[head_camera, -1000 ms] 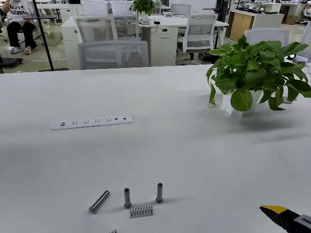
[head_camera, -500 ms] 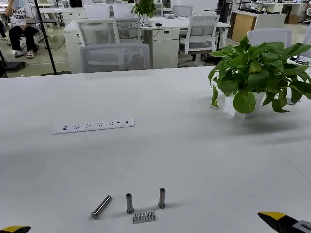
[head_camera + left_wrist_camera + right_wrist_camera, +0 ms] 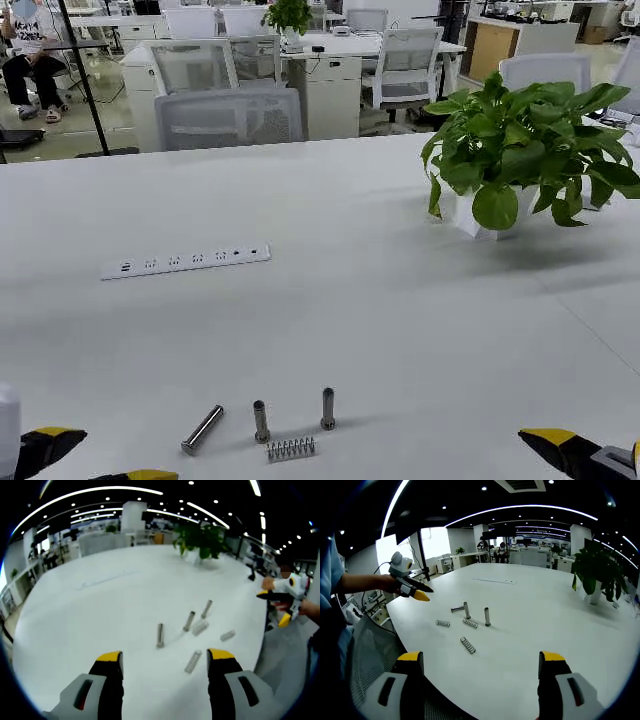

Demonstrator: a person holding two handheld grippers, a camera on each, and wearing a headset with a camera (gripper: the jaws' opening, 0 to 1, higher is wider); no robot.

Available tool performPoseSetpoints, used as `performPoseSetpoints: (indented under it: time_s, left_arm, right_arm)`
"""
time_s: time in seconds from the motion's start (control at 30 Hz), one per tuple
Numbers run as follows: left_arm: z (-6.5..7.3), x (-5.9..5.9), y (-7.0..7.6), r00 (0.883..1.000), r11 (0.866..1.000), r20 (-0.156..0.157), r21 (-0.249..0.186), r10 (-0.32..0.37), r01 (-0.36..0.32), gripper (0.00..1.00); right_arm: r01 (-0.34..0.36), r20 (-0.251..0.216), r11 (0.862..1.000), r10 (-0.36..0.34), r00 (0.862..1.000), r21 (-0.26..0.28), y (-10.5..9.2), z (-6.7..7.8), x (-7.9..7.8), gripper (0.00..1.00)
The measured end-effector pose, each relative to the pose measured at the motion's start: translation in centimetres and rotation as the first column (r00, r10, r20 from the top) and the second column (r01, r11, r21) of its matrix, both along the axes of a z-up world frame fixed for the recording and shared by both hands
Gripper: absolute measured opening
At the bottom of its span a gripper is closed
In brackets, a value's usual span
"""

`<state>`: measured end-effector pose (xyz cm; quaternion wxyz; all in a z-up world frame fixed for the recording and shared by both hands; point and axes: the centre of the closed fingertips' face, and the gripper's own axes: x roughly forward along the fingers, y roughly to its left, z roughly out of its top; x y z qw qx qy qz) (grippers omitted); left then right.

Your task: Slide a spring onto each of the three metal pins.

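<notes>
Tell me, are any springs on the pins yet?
Not yet. Done: nothing; the lying pin and two upright pins are bare. In hand: nothing; left gripper and right gripper are open, empty. Left: all three springs, loose on the table.

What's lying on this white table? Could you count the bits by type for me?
Metal pins: 3
Springs: 3
Power strip: 1
Potted plant: 1
Total: 8
</notes>
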<state>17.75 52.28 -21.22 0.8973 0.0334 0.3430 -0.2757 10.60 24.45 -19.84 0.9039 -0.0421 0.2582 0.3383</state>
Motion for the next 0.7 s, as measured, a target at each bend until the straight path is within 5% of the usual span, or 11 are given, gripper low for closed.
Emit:
performPoseSetpoints:
  time_s: [0.7]
  left_arm:
    - [-3.3, 4.2, -2.7, 0.989, 0.992, -0.112, 0.071, -0.1, 0.108, 0.47]
  right_arm:
    - [0.02, 0.0, 1.0, -0.02, 1.0, -0.012, -1.2, -0.1, 0.0, 0.96]
